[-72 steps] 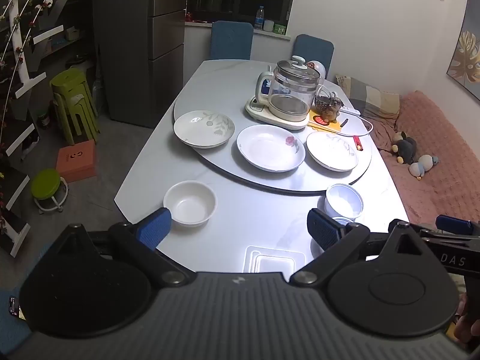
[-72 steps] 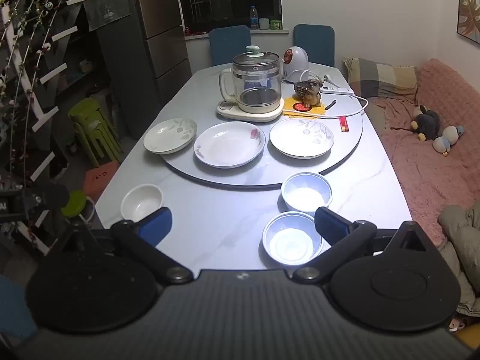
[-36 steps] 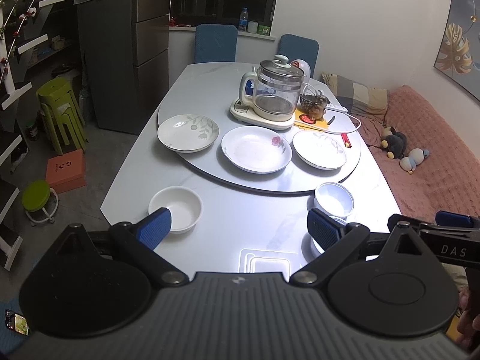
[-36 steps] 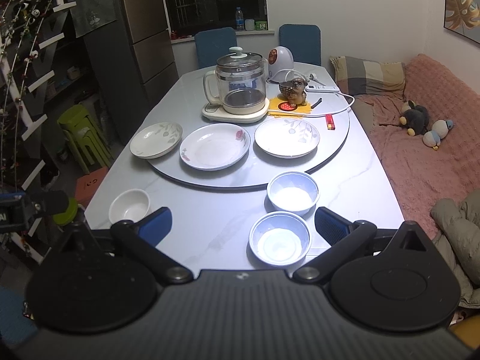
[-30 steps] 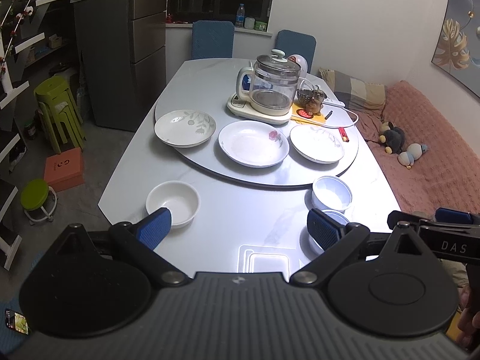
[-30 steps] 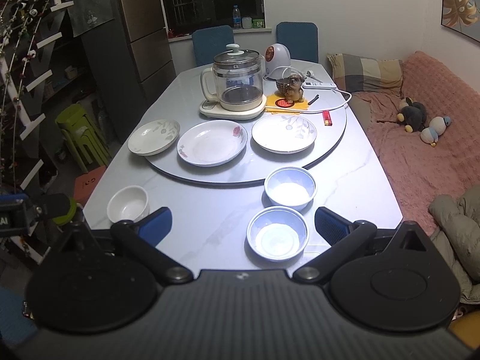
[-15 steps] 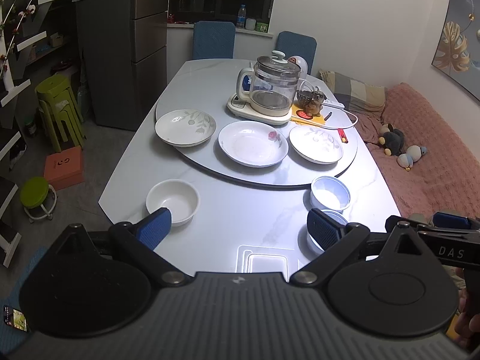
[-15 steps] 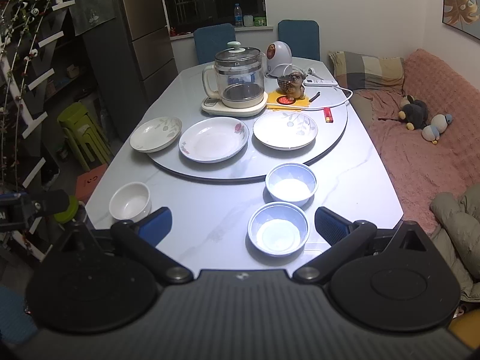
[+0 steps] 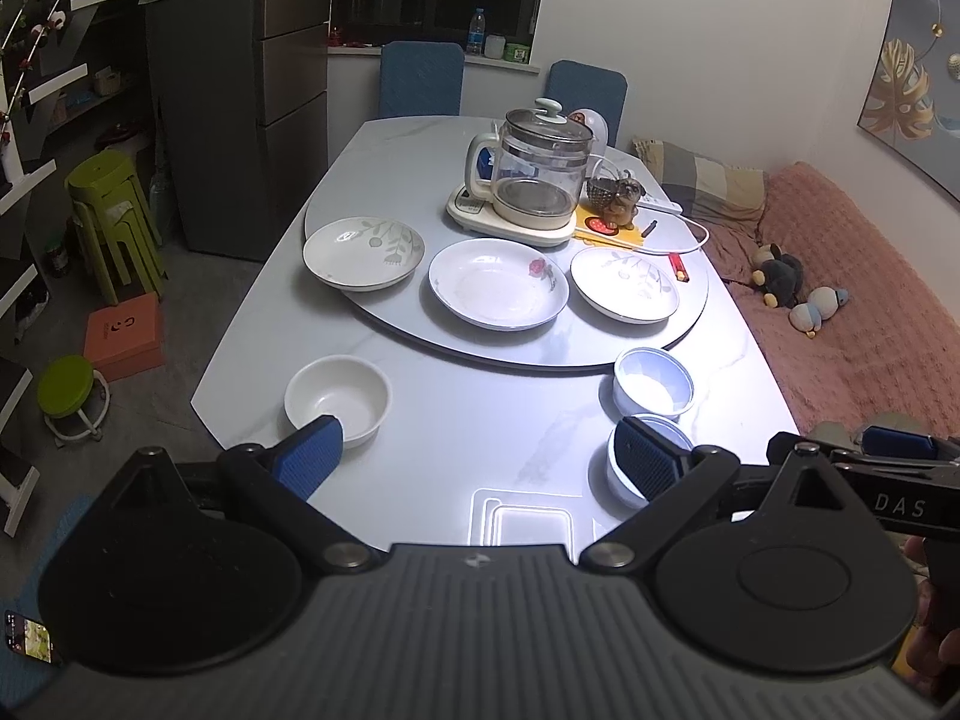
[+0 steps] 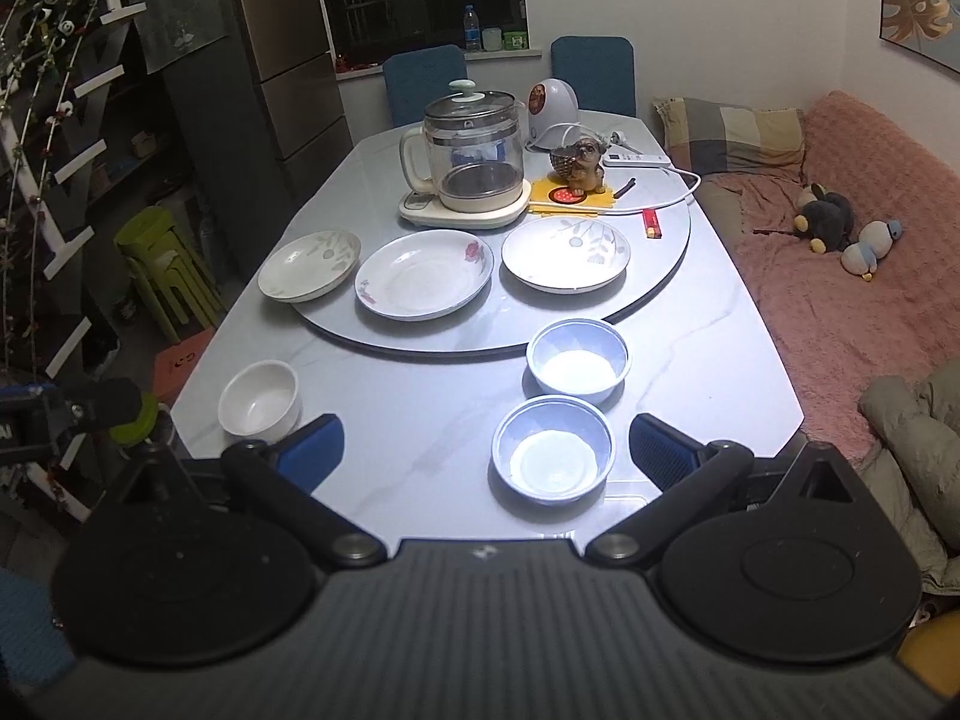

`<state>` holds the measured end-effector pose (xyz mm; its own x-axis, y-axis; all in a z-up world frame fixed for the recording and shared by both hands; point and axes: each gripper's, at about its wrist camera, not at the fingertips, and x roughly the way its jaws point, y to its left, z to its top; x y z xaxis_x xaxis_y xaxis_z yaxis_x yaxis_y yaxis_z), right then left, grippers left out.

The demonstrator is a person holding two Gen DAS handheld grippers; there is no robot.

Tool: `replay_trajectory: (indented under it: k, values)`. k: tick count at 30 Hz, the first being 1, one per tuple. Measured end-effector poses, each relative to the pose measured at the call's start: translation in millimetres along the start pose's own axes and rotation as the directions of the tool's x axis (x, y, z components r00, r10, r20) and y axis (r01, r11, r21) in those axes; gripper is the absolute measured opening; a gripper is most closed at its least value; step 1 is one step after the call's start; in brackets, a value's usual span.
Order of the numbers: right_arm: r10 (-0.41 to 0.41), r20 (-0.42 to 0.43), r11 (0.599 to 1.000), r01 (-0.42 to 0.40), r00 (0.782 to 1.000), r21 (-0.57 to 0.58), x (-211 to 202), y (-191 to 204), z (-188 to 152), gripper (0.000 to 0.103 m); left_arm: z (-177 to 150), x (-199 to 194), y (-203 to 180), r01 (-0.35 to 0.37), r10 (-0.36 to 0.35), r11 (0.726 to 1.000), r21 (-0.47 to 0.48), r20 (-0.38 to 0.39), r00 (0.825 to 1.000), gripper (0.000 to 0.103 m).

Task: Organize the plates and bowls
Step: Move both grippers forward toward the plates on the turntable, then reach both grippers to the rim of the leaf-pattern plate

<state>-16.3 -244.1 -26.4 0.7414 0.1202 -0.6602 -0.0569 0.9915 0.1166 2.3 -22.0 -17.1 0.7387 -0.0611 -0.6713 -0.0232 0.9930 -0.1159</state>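
Held both hand-held grippers spread, empty: left (image 9: 477, 456), right (image 10: 480, 441). Near pale-blue round bowl (image 10: 552, 450) sat on grey tabletop (image 10: 420, 396) just ahead between my right fingers; right nearer.

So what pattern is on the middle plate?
White middle plate with a red flower; right wrist view.

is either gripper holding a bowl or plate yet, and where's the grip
No, nothing is held. The left gripper and right gripper are both open and empty, above the near table edge; the white bowl and blue bowls sit untouched.
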Motion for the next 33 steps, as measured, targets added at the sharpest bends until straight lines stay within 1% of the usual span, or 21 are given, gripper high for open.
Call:
replay_trajectory:
  k: [11, 16, 21, 26, 30, 33]
  values:
    - [0.003, -0.008, 1.0, -0.003, 1.0, 0.006, 2.2, -8.1, 1.0, 0.103, -0.7, -0.2, -4.3, 0.0, 0.0, 1.0, 0.0, 0.002, 1.0, 0.099]
    - [0.024, -0.014, 1.0, -0.024, 1.0, 0.012, 3.8, -14.0, 0.6, 0.103, -0.6, 2.9, -15.9, 0.001, -0.001, 1.0, 0.011, -0.004, 1.0, 0.099]
    - [0.023, -0.02, 0.999, -0.022, 1.0, 0.03, 8.0, -18.6, 2.9, 0.103, 4.6, 4.8, -19.8, 0.0, 0.0, 1.0, 0.014, -0.005, 1.0, 0.099]
    - [0.026, -0.017, 0.999, -0.025, 1.0, 0.023, 7.8, -21.4, 1.5, 0.103, 5.3, 11.1, -26.4, 0.017, -0.017, 0.999, 0.03, -0.023, 1.0, 0.099]
    - [0.021, -0.014, 0.998, -0.02, 1.0, 0.055, 8.5, -29.4, 3.0, 0.103, 6.8, 15.7, -28.3, 0.025, -0.024, 0.999, 0.033, -0.034, 0.999, 0.099]
    - [0.061, -0.012, 0.995, -0.059, 0.998, 0.083, 10.7, -32.2, 3.8, 0.103, 9.6, 19.4, -26.9, 0.024, -0.022, 0.999, 0.032, -0.038, 0.999, 0.099]
